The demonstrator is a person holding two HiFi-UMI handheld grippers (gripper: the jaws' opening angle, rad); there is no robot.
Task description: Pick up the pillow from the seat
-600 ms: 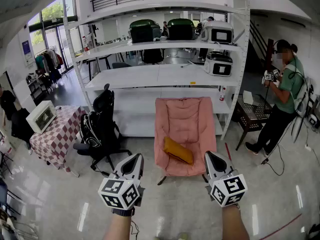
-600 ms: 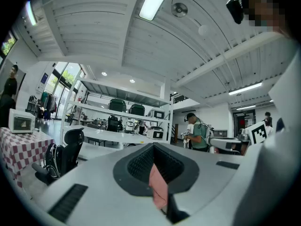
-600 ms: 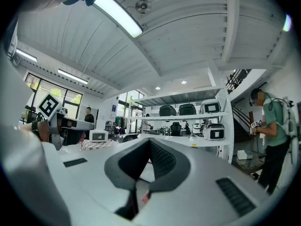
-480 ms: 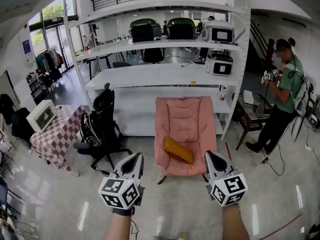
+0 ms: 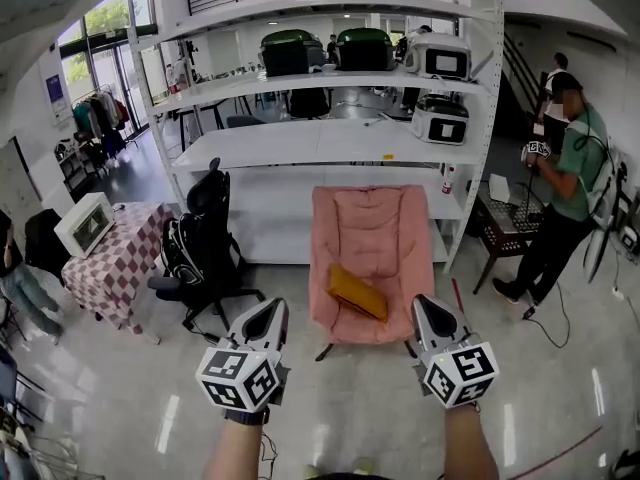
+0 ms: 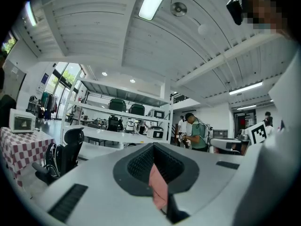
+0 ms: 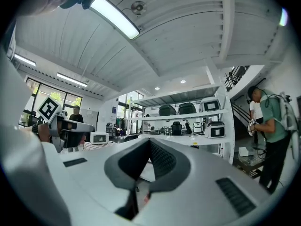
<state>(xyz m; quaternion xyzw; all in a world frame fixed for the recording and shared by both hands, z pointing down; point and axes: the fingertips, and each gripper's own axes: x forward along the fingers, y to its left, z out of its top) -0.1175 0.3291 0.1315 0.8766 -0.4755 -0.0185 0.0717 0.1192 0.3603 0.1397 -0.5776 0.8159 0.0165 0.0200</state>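
Observation:
A mustard-yellow pillow (image 5: pixel 358 293) lies aslant on the seat of a pink padded chair (image 5: pixel 372 230) that stands before the white shelving. Both grippers are held up in front of me, short of the chair and well apart from the pillow. My left gripper (image 5: pixel 268 308) points at the chair's left side with its jaws together and nothing in them. In the left gripper view (image 6: pixel 153 147) a sliver of the pink chair (image 6: pixel 159 187) shows between the pads. My right gripper (image 5: pixel 424 303) sits to the right of the seat, shut and empty, and its own view (image 7: pixel 149 142) agrees.
A black office chair (image 5: pixel 205 243) stands left of the pink chair. Further left is a checkered table (image 5: pixel 118 258) with a white box (image 5: pixel 82 225). Behind runs white shelving (image 5: pixel 320 143). At the right a person in green (image 5: pixel 565 183) stands by a dark side table (image 5: pixel 505 223).
The head view has shifted slightly, so the chair and pillow sit a little higher. A person has come in at the left edge. Both grippers hold their places, still shut.

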